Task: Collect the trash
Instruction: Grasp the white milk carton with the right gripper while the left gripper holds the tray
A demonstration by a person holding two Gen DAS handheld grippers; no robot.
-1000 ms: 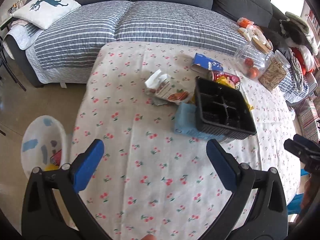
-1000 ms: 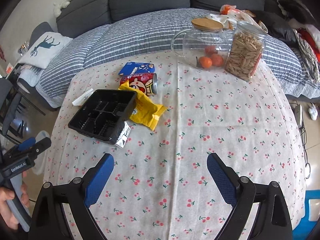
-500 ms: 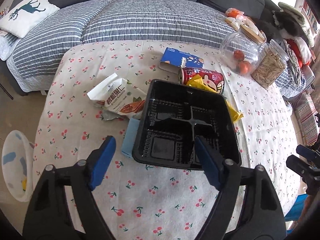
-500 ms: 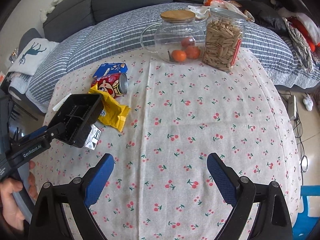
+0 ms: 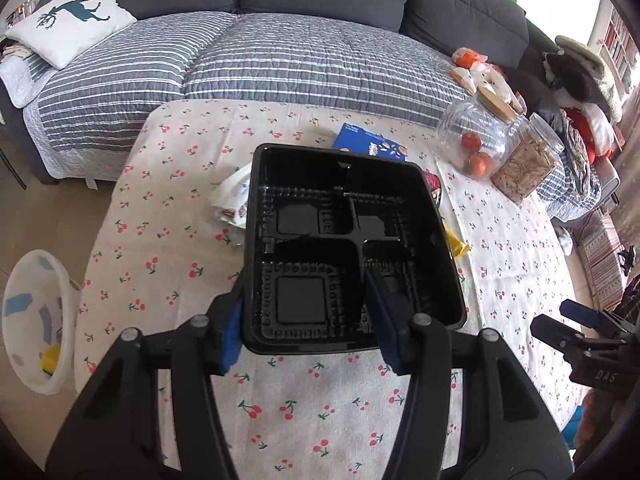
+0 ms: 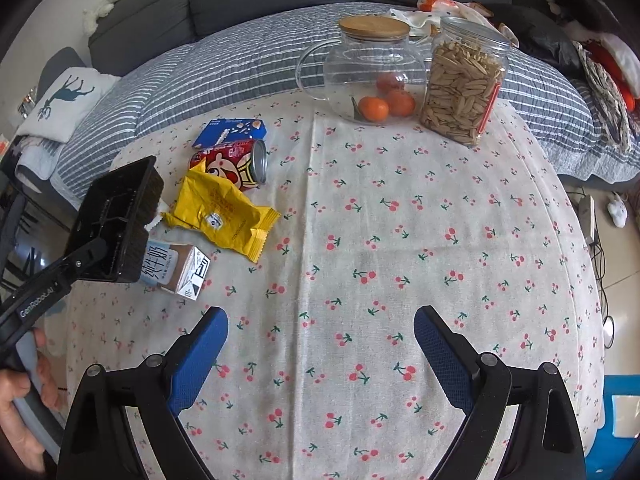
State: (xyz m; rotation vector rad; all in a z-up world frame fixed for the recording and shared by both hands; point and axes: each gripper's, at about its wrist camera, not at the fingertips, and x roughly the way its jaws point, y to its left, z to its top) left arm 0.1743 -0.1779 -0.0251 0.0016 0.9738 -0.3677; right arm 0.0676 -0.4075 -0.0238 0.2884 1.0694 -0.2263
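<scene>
Between the closing left fingers (image 5: 240,320), black tray's (image 5: 344,208) near corner, seemingly gripped, right fingers (image 6: 196,364) spread, empty.

tray (image 5: 344,216): glossy black plastic
tablecloth (image 6: 400,240): matt woven cloth
can (image 6: 236,162): shiny metal
jar lid (image 6: 374,27): smooth wood

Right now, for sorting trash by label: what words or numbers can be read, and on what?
"GenRobot.AI": black handle of the left gripper.
"DAS": black body of the right gripper.
Grey-brown milk carton: Chinese characters, too small to read.
Red drink can, yellow wrapper, blue box: print unreadable.
</scene>
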